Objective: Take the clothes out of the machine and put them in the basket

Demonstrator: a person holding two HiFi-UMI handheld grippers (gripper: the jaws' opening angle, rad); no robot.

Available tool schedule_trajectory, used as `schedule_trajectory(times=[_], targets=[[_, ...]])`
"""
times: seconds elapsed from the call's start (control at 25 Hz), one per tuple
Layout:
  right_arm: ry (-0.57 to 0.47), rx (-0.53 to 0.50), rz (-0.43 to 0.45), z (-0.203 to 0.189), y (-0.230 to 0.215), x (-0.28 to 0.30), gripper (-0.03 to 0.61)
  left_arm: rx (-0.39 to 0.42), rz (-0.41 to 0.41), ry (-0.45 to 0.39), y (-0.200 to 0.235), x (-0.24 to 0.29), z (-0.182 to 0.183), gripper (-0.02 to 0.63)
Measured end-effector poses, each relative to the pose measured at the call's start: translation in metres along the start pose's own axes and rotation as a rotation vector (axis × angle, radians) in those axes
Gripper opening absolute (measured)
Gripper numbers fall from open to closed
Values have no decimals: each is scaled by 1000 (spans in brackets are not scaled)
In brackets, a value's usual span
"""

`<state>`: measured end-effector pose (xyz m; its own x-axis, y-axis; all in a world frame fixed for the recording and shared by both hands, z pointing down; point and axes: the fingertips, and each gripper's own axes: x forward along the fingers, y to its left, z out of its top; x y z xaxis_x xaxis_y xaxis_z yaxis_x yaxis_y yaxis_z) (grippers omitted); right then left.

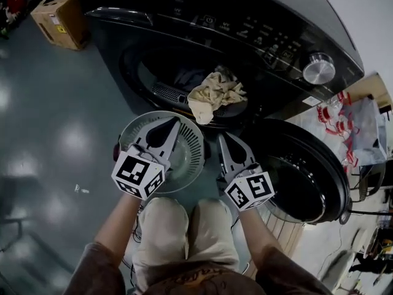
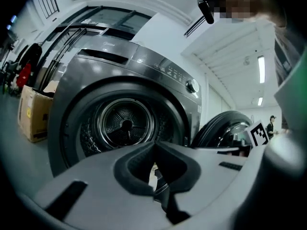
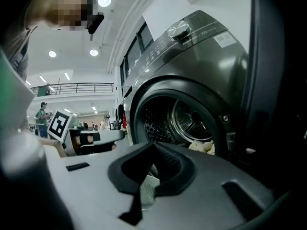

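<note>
While cloth (image 1: 215, 94) overhangs machine rim (image 1: 161, 92), basket (image 1: 195, 149) sits near.

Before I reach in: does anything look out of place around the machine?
A beige cloth hangs over the lip of the machine's opening, part in and part out. Nothing else stands out.

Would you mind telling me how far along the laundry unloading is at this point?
Done: the machine has its door open. In hand: nothing; the left gripper and right gripper are both shut and empty, pointed at the machine. Left: the beige cloth hangs over the machine's opening, and no clothes show in the basket, so nearly the whole job remains.
</note>
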<state>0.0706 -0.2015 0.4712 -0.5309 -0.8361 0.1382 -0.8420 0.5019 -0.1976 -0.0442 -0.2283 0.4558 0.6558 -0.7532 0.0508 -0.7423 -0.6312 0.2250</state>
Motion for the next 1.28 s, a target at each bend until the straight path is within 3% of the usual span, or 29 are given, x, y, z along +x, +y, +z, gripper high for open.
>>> schedule_trajectory(times=[0.24, 0.84, 1.2, 1.28], targets=[[-41, -35, 25, -28, -8, -4, -3, 38, -24, -64, -9, -5, -17, 6], [-70, -33, 63, -38, -9, -28, -3, 85, 19, -48, -32, -5, -41, 14], [-66, -42, 41, -42, -18, -35, -3, 51, 27, -52, -32, 1, -45, 213], [-65, -43, 39, -42, -19, -36, -3, 35, 28, -44, -29, 4, -48, 289]])
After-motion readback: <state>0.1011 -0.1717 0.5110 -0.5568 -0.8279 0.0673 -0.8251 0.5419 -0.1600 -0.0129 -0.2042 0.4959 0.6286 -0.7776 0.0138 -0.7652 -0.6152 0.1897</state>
